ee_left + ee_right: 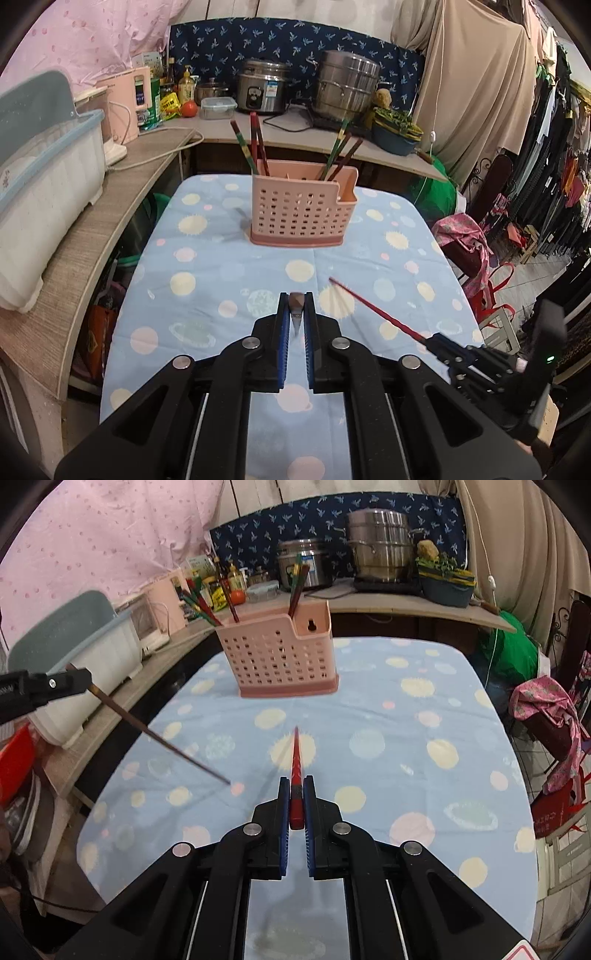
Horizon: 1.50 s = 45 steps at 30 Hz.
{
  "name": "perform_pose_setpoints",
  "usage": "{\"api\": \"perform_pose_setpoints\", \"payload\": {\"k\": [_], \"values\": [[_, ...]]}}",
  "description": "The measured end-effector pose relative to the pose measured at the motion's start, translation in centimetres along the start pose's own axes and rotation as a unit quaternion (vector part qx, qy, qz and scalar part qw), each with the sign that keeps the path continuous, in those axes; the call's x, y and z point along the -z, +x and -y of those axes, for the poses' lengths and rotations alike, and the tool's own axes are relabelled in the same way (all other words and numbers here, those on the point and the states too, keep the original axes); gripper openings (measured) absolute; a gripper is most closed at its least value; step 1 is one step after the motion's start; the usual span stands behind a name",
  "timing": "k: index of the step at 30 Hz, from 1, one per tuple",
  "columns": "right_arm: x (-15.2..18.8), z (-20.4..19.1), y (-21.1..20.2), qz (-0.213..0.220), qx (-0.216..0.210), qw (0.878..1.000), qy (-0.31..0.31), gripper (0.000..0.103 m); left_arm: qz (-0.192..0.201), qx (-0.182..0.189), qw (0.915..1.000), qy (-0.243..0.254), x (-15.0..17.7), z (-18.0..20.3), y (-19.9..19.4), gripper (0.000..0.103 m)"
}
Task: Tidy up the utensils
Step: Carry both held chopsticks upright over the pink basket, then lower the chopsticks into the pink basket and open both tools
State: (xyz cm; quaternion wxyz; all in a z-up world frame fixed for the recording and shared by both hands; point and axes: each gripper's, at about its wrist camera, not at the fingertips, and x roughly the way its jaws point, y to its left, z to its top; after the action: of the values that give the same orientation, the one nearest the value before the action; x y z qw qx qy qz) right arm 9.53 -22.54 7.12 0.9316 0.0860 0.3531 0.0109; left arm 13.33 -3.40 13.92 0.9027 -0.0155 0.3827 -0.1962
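Note:
A pink perforated utensil holder (303, 208) (280, 657) stands at the far middle of the table with several chopsticks (255, 144) (201, 603) upright in it. My left gripper (296, 310) is shut on a brown chopstick (296, 312); from the right wrist view that chopstick (155, 736) slants down to the cloth from the left gripper (79, 681). My right gripper (296, 794) is shut on a red chopstick (295, 760) that points toward the holder. In the left wrist view the red chopstick (373, 310) juts out from the right gripper (436, 341) at lower right.
The table wears a light blue cloth with pale dots (229, 280) (406, 746). A wooden counter (88, 229) runs along the left with a white dish rack (44, 184). Pots, a rice cooker (260, 90) and bottles stand on the back counter. A chair with pink cloth (546, 716) stands at the right.

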Motion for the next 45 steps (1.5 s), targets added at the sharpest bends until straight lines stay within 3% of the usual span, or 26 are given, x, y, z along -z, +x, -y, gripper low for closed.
{"api": "perform_pose_setpoints", "payload": {"k": [5,15,24,30,37,45], "values": [[-4.5,-0.5,-1.1,0.046,-0.020,0.999,0.008,0.007,0.023,-0.003,0.9997,0.006,-2.2,0.4,-0.1,0.007],[-10.0,-1.1,0.5,0.076,-0.047,0.996,0.018,0.007,0.046,0.001,0.9988,0.012,-5.9,0.9,0.7,0.007],[-19.5,-0.8,-1.4,0.163,-0.058,0.984,0.034,0.007,0.104,-0.010,0.9945,0.009,-13.0,0.5,-0.1,0.007],[-24.7,-1.4,-0.5,0.206,-0.046,0.977,0.038,0.007,0.155,-0.023,0.9875,0.009,-18.2,0.6,-0.2,0.007],[-28.0,-1.7,3.6,0.205,-0.031,0.978,0.035,0.007,0.185,-0.039,0.9820,0.002,-22.3,0.0,2.0,0.007],[-26.9,-1.9,9.6,0.154,-0.028,0.987,0.027,0.007,0.150,-0.048,0.9875,-0.002,-22.7,-1.0,7.6,0.007]]}}
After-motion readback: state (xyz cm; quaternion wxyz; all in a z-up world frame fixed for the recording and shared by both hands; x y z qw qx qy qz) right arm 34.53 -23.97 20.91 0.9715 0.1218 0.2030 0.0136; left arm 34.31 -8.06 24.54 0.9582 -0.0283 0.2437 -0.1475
